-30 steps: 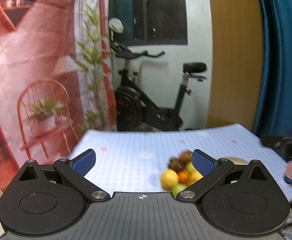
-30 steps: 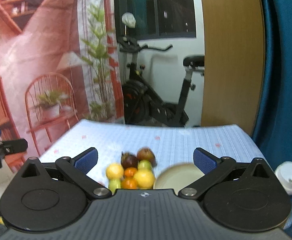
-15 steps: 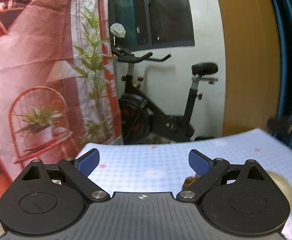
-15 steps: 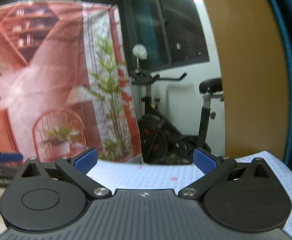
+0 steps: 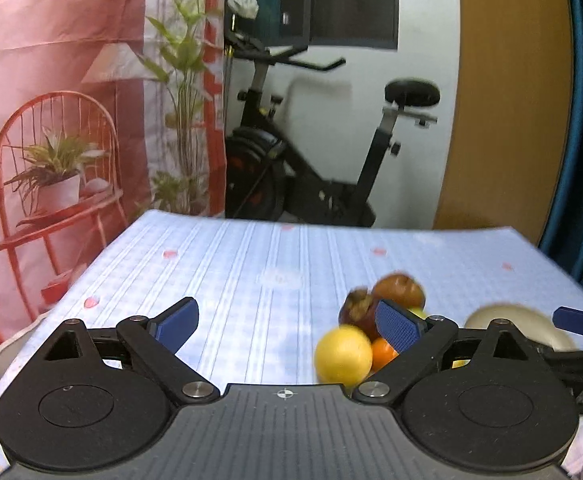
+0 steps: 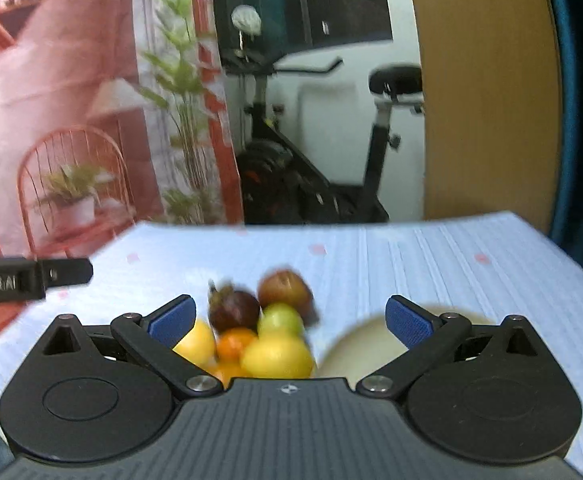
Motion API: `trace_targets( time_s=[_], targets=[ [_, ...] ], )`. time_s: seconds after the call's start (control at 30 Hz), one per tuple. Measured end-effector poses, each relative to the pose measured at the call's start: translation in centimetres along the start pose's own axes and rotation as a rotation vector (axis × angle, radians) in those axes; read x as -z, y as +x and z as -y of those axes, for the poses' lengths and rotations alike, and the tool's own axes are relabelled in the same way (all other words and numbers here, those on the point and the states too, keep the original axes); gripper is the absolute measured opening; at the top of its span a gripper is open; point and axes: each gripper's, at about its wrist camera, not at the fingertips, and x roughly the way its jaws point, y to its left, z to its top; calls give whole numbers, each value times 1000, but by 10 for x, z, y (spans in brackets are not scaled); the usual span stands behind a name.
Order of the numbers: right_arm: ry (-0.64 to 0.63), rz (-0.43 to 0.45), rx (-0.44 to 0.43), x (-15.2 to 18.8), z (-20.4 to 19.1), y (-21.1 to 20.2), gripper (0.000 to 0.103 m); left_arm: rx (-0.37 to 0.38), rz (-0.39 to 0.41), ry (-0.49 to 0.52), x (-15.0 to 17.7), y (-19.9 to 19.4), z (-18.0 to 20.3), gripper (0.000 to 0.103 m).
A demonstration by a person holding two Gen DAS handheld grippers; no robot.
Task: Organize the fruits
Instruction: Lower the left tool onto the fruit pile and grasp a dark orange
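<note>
Both claws stand apart and empty: left claw (image 5: 287,326), right claw (image 6: 287,322). Fruit pile (image 6: 259,332) sits on the table (image 6: 451,256), plate (image 6: 367,350) at its 3 o'clock. Best approach one outer fruit, avoiding scattering neighbours.

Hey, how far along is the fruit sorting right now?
Nothing looks done: the fruits sit bunched in one pile on the checked tablecloth, and the beige plate beside them shows no fruit on its visible part. Nothing is in hand either; the left gripper and right gripper both have open, empty jaws near the pile. All the picking and placing is left.
</note>
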Motion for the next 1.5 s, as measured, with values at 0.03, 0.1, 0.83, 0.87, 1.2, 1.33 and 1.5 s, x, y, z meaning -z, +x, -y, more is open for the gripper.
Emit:
trace_targets(
  time_s=[0.03, 0.1, 0.83, 0.87, 1.2, 1.33, 1.5],
  targets=[
    [-11, -11, -9, 7, 2, -1, 103, -13, -1, 13, 3, -1, 0, 97],
    [-26, -20, -21, 15, 3, -3, 103, -37, 2, 38, 6, -5, 1, 97],
    [-54, -81, -153, 28, 6, 3, 94, 12, -99, -37, 34, 10, -8, 95],
    [-67, -79, -165, 29, 4, 3, 92, 21, -107, -40, 35, 13, -8, 94],
    [-150, -108, -232, 42, -7, 17, 71, 62, -121, -39, 45, 22, -6, 81],
    [-154, -104, -240, 41, -7, 20, 64, 135, -131, -29, 36, 27, -3, 77],
    [-195, -122, -247, 37, -16, 36, 55, 305, -186, 9, 13, 45, 11, 76]
  ],
)
